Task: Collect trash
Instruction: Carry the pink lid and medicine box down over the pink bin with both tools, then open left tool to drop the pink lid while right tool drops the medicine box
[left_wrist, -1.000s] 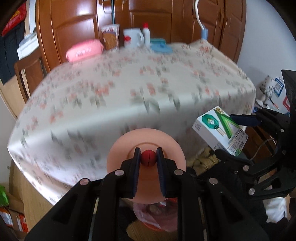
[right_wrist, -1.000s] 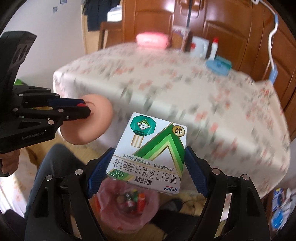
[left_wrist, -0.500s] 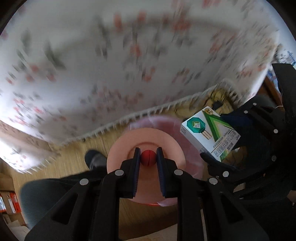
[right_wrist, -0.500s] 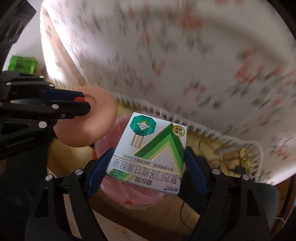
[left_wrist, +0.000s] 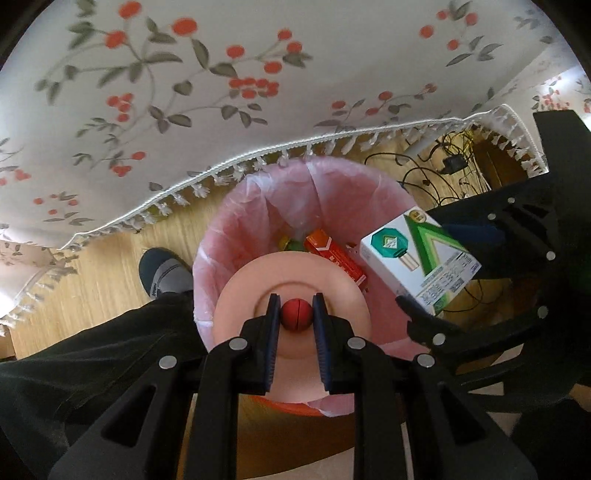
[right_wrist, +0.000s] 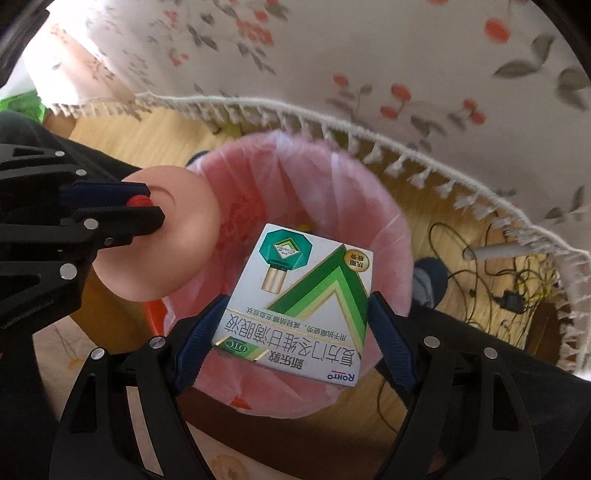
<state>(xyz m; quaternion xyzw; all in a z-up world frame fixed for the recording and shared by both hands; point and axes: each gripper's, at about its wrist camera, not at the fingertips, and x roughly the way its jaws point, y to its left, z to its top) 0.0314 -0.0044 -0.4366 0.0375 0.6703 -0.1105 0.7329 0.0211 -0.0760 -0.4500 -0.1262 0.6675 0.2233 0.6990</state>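
Right under my left gripper (left_wrist: 297, 312), the jaws are pinched nearly shut on the small red knob (left_wrist: 296, 314) of a peach disc (left_wrist: 236, 295), carried by that knob because it is the one narrow part. My right gripper (right_wrist: 291, 314) is spread wide, clamped across the eye-drop box (right_wrist: 295, 302). I have both pointing down over the pink-lined trash bin (left_wrist: 236, 221) so each piece should fall inside. An orange carton (left_wrist: 332, 254) lies within; beyond hangs the fringed floral tablecloth (left_wrist: 184, 92).
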